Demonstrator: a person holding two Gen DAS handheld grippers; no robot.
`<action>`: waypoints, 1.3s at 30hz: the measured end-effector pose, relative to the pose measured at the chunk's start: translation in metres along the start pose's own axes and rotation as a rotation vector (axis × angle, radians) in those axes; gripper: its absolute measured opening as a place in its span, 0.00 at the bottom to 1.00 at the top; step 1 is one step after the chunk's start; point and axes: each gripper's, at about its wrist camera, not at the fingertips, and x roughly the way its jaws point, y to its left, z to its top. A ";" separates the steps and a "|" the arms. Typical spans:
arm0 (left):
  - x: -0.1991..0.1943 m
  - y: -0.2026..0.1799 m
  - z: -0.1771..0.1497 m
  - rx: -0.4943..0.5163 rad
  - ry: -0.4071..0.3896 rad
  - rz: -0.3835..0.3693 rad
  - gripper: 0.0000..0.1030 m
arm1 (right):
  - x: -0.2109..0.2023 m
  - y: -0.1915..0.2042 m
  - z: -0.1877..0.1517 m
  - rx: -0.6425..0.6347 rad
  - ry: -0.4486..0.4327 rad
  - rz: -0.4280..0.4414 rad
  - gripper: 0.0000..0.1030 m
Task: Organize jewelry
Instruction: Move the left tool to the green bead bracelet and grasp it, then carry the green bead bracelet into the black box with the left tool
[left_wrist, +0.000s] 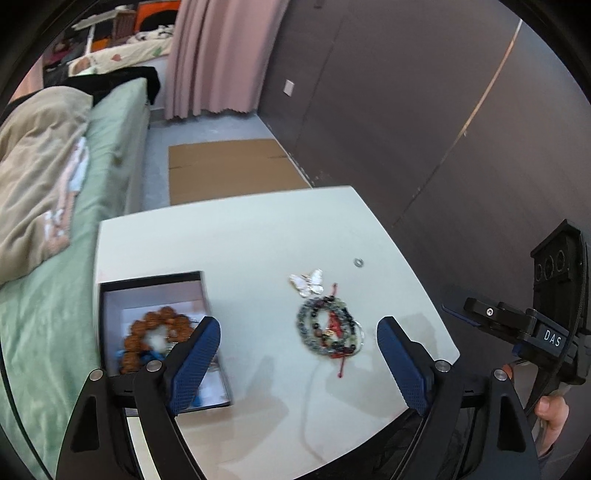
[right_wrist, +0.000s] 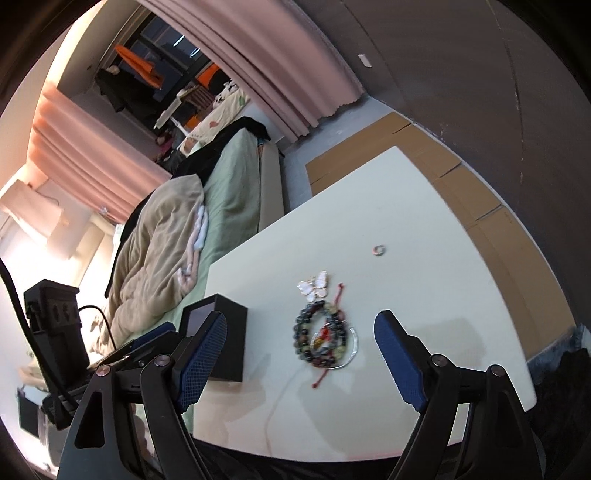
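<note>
My left gripper (left_wrist: 298, 363) hangs wide open over the white table (left_wrist: 258, 236), nothing between the pads. My right gripper (right_wrist: 301, 363) is spread wide too, empty. Just past both, a pile of beaded bracelets (left_wrist: 328, 328) with red cord lies on the table. Left of it the open box (left_wrist: 155, 291) holds a brown bead bracelet (left_wrist: 155, 328). Beyond the pile: butterfly clip (left_wrist: 308, 282), touching or nearly; further, a small ring (left_wrist: 358, 262), apart.
</note>
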 end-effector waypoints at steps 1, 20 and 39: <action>0.004 -0.004 0.000 0.006 0.008 -0.004 0.83 | 0.000 -0.005 0.000 0.005 -0.003 0.002 0.80; 0.096 -0.036 -0.002 0.060 0.214 0.064 0.25 | 0.013 -0.068 0.004 0.085 0.012 0.030 0.79; 0.133 -0.037 -0.003 0.114 0.263 0.173 0.13 | 0.025 -0.082 0.004 0.103 0.032 0.033 0.79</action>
